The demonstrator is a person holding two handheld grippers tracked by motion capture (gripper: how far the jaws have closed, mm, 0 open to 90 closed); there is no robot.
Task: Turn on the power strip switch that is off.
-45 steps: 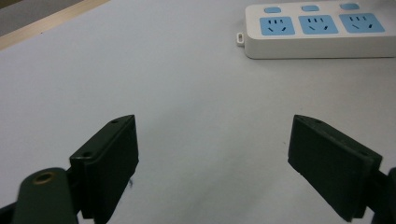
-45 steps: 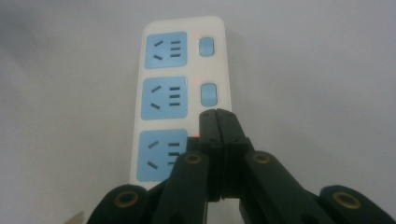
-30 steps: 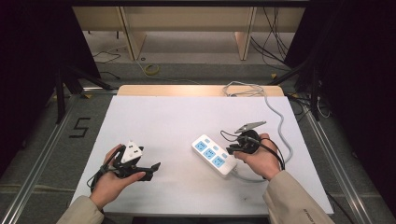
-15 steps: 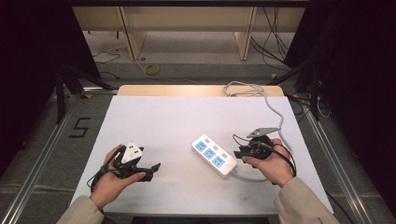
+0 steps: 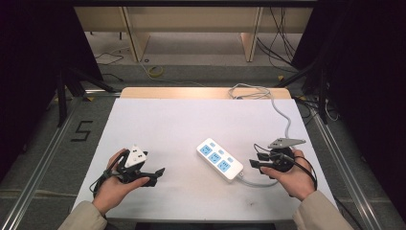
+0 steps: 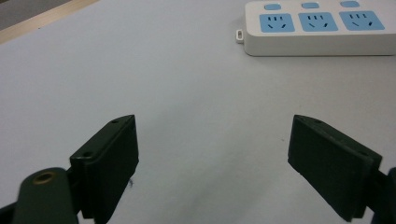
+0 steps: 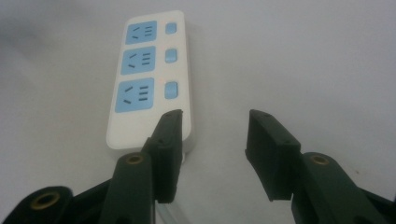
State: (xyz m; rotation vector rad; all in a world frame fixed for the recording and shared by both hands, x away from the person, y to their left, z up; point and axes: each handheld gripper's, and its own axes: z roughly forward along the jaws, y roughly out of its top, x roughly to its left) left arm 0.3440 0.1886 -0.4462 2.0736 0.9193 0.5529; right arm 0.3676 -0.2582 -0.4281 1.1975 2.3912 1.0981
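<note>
A white power strip [image 5: 219,158] with three blue sockets lies on the white table, slanting toward the front right. Its grey cable [image 5: 286,118] runs from its near end around to the table's back edge. My right gripper [image 5: 256,160] sits just right of the strip's near end, jaws open and empty. In the right gripper view the power strip [image 7: 149,77] stretches away ahead, and the left fingertip [image 7: 169,135] overlaps its near corner. My left gripper [image 5: 157,174] rests at the front left, open and empty. The power strip [image 6: 322,27] lies far ahead in the left gripper view.
The white table [image 5: 191,124] has a wooden strip along its back edge. The cable loops off the back right corner. Metal frame rails run along both sides on the floor, with a "5" marked on the floor [image 5: 82,130] to the left.
My right gripper has drawn back to the right, off the power strip, and lowered toward the table. The left gripper has stayed put.
</note>
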